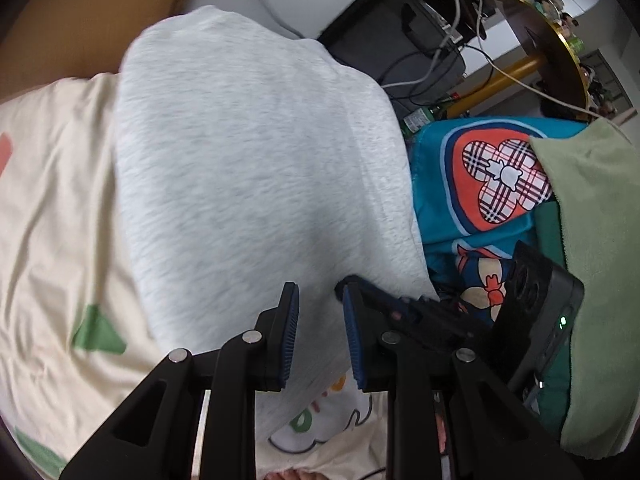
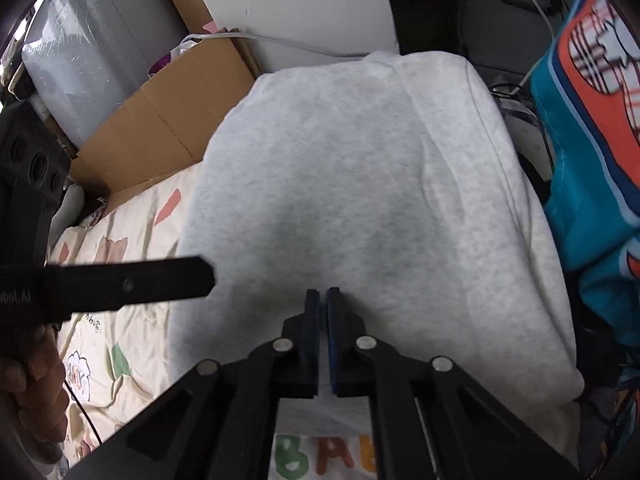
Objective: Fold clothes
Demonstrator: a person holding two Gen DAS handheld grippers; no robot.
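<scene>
A light grey sweatshirt lies folded into a rounded block on a cream printed bedsheet. Coloured letters show at its near edge. My left gripper hovers over the garment's near part, blue pads apart, nothing between them. In the right wrist view it reaches in side-on from the left, with a hand behind it. My right gripper is over the near middle of the sweatshirt with its pads together, and no cloth shows between them. Its fingers lie just right of my left gripper.
A teal cartoon blanket and a green cloth are heaped to the right of the sweatshirt. An open cardboard box stands at the far left. Black equipment with cables sits beyond the bed's far edge.
</scene>
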